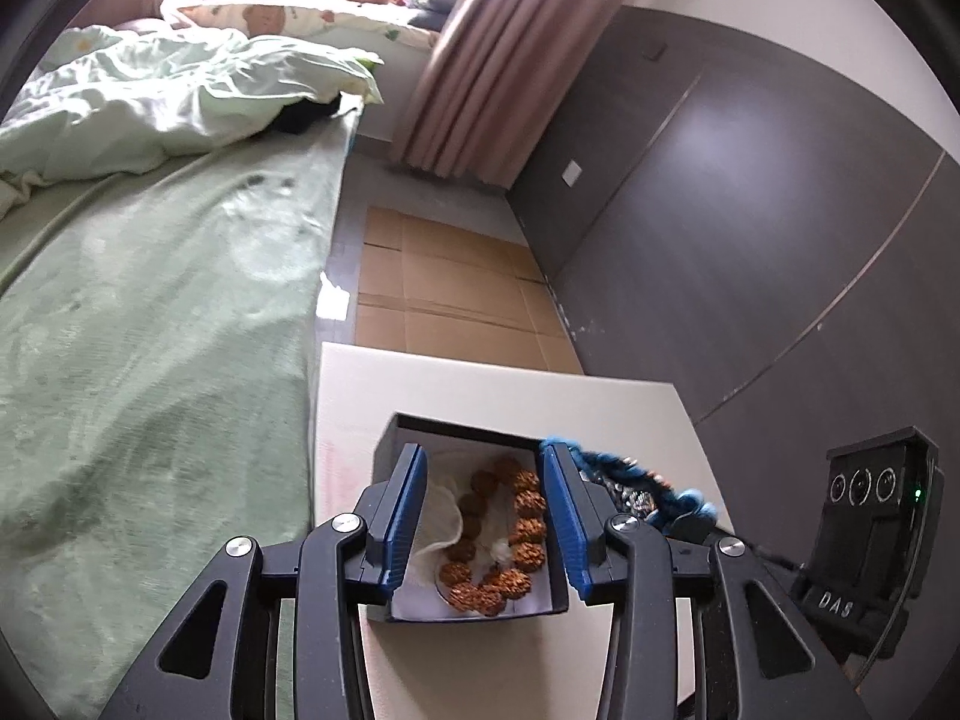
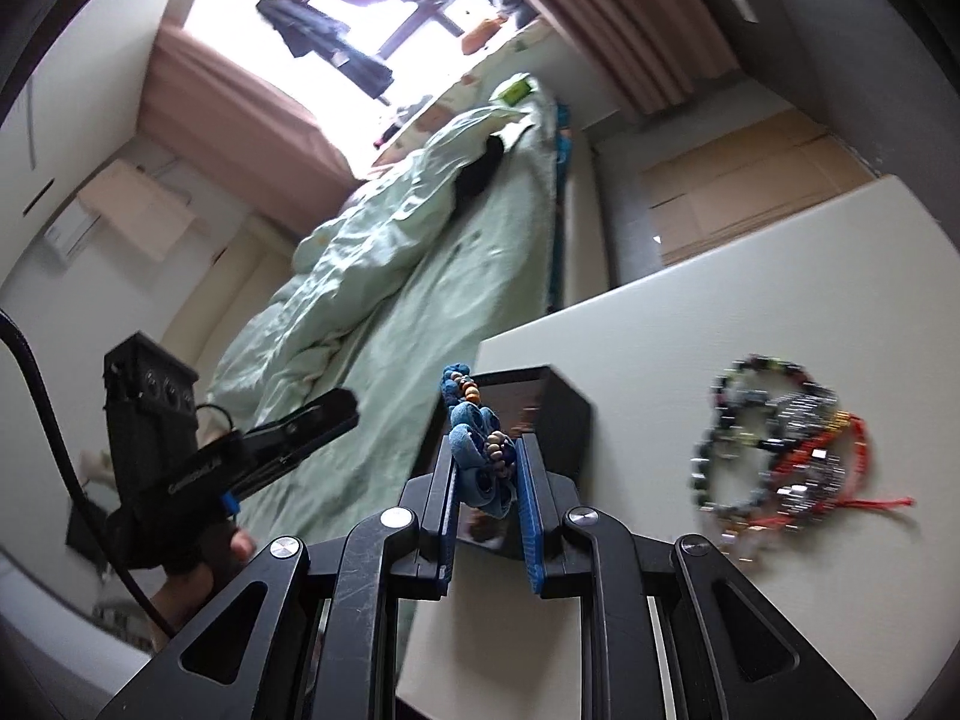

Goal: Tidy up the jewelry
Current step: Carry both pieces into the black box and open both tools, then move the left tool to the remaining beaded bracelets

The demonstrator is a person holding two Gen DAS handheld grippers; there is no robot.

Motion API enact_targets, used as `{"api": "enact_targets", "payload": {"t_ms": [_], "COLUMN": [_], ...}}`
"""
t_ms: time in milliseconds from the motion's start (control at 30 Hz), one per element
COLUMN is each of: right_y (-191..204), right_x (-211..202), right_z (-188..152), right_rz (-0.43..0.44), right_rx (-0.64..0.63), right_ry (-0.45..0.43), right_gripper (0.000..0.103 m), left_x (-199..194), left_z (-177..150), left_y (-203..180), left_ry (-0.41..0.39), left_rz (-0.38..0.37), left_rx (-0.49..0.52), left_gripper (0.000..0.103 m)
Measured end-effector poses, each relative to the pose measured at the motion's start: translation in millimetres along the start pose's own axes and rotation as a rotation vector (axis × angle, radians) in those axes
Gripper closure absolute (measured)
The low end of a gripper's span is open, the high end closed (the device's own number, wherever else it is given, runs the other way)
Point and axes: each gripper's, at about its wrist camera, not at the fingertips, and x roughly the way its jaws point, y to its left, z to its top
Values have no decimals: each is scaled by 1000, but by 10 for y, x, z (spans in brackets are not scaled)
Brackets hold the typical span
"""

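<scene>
A dark open box (image 1: 390,444) stands on a white table (image 1: 480,384); inside lies a brown seed-bead bracelet (image 1: 510,531) on white cloth. My left gripper (image 1: 485,468) is open, its fingers straddling the box just above it. My right gripper (image 2: 487,450) is shut on a blue knitted bracelet with wooden beads (image 2: 480,450), held at the box's edge (image 2: 564,414); it also shows in the left wrist view (image 1: 636,480). A pile of several beaded bracelets (image 2: 780,450) with red cord lies on the table to the right.
A bed with green sheet (image 1: 150,330) and rumpled duvet (image 1: 150,96) runs along the table's left. Flattened cardboard (image 1: 444,282) lies on the floor beyond the table. A dark panelled wall (image 1: 750,210) is on the right, pink curtains (image 1: 492,48) at the back.
</scene>
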Motion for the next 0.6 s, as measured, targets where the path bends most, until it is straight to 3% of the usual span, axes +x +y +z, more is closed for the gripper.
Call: {"api": "enact_targets", "payload": {"t_ms": [233, 300, 333, 400, 533, 600], "right_y": [223, 228, 198, 144, 22, -56], "right_x": [333, 416, 442, 392, 168, 14], "right_z": [16, 2, 0, 7, 22, 14], "right_rz": [12, -5, 3, -7, -24, -66], "right_rx": [-38, -40, -24, -4, 31, 43], "right_ry": [62, 91, 99, 78, 33, 3], "right_gripper": [82, 64, 50, 46, 46, 46], "left_x": [-78, -73, -61, -37, -48, -54], "left_z": [39, 43, 44, 33, 8, -4], "left_y": [88, 104, 105, 87, -12, -86], "left_ry": [-23, -19, -13, -2, -12, -22], "left_rz": [7, 4, 0, -12, -42, -57], "left_rx": [-9, -13, -14, -11, 7, 21], "left_gripper": [61, 61, 61, 58, 24, 16]}}
